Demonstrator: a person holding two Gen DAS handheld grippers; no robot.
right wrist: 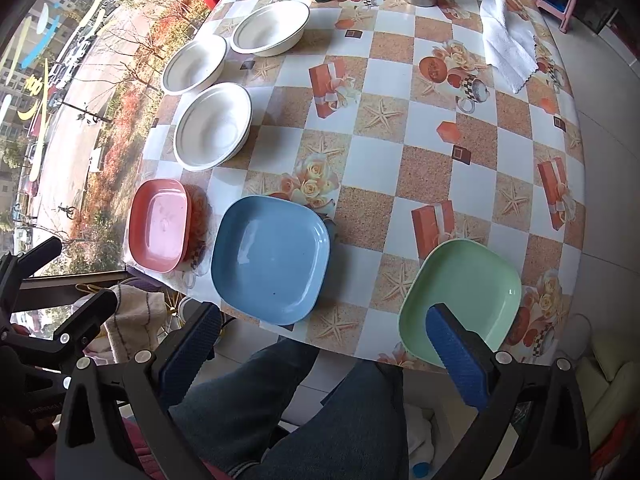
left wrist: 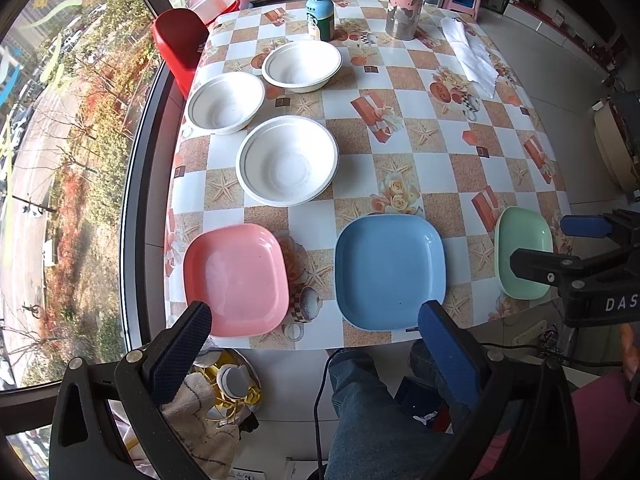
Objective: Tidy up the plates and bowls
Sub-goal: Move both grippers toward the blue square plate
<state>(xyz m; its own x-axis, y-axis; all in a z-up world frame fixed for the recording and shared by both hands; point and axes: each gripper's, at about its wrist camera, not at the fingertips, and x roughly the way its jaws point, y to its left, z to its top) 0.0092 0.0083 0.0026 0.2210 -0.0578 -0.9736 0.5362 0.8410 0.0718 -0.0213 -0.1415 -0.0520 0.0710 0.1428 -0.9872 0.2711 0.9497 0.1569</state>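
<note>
Nearest the viewer, the left gripper (left wrist: 316,336) is held low at the near edge of the table, its two blue-padded fingers spread wide with nothing between them; beneath them are the seated person's jeans-clad legs (left wrist: 360,412). The right gripper (right wrist: 324,344) hovers the same way further along that edge, jaws wide apart and empty, one finger overlapping the near rim of a green plate in its own view without any clear sign of contact. The table (left wrist: 420,152) wears a checkered cloth printed with starfish, roses and gift boxes. Three square plates sit in a row along its near edge: a pink plate (left wrist: 236,280) toward the window, a blue plate (left wrist: 390,272) in the middle, and the green plate (right wrist: 460,300) at the other end, each apart from the next. Beyond the pink and blue plates stand three white bowls, all upright and empty: the nearest bowl (left wrist: 287,160), a second bowl (left wrist: 226,102) closer to the window, and a third bowl (left wrist: 302,65) furthest back, which sits just beside the second. At the far end of the table stand a green-capped bottle (left wrist: 320,14) and a pink metal cylinder (left wrist: 404,0), with a folded white cloth (left wrist: 470,56) lying to their right. A red chair (left wrist: 178,46) stands beside the table at the window.
</note>
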